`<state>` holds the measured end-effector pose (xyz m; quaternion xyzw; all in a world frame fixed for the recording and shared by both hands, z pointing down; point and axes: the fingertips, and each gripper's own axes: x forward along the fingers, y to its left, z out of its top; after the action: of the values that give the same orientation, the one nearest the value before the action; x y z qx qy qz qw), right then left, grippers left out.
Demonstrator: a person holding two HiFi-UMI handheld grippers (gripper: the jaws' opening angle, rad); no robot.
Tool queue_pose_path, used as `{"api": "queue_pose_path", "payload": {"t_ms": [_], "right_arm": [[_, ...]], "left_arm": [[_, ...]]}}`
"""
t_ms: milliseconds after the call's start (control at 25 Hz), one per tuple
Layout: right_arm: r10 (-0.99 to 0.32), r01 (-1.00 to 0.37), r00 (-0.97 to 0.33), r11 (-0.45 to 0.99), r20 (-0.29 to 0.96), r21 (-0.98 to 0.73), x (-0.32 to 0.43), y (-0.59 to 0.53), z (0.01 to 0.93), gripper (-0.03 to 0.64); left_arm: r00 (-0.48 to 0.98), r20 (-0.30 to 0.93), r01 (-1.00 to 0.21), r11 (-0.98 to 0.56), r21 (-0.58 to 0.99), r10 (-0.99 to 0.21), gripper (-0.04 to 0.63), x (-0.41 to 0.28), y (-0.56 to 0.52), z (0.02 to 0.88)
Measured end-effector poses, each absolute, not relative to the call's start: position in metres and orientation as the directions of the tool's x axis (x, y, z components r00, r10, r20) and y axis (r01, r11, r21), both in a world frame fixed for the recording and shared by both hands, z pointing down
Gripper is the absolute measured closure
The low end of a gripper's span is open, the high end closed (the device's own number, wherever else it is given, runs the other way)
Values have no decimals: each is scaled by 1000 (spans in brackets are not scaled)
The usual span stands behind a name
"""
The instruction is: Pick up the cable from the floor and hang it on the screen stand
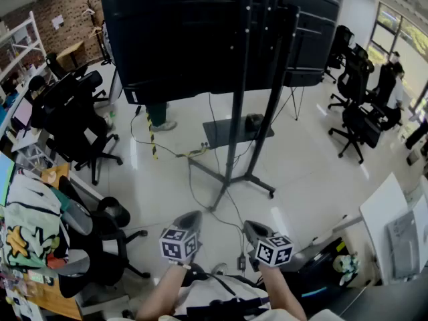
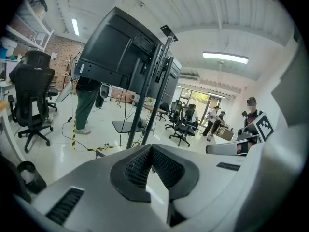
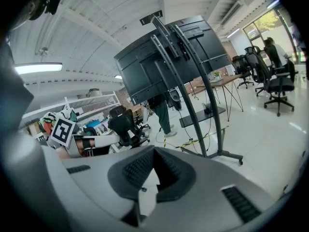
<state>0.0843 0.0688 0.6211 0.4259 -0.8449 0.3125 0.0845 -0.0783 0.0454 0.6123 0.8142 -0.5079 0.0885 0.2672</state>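
**Both tools shut and empty; cable on the floor**

**Head view.** You hold the left tool (image 1: 190, 218) and the right tool (image 1: 252, 229) side by side at the bottom of the frame. They are apart from each other and both point toward the screen stand (image 1: 233, 132). The stand's dark posts carry a large black screen (image 1: 180, 32), seen from behind. The black cable (image 1: 231, 225) lies on the white floor (image 1: 314, 172). It runs from the stand's base legs toward you and reaches the gap between the two tools. Neither tool touches it. A yellow-and-black striped cord (image 1: 152, 142) lies farther off, under the screen. Black office chairs (image 1: 73, 116) stand to your left.

**Left gripper view.** The left tool's jaws are closed against each other, with nothing between them. Beyond them rise the stand and the screen. A person (image 2: 86, 105) in green trousers stands on the far side of the screen.

**Right gripper view.** The right tool's jaws likewise meet, and they are empty. The stand rises ahead on the floor, and your left tool shows at the left edge.
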Motion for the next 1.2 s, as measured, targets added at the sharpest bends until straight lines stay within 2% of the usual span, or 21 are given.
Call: {"api": "queue_pose_path", "payload": {"t_ms": [560,1200], "right_arm": [[-667,-752,-629,392,400,-529,96,-16,650,609],[-671,-784,-599,381,437,-490,66,-205,636,609]], "left_arm": [[478,467,-875,-356,328,-744,592,-64,-45,641],[505,528,-863,-416,286,-683,592,-74,-263,695]]}}
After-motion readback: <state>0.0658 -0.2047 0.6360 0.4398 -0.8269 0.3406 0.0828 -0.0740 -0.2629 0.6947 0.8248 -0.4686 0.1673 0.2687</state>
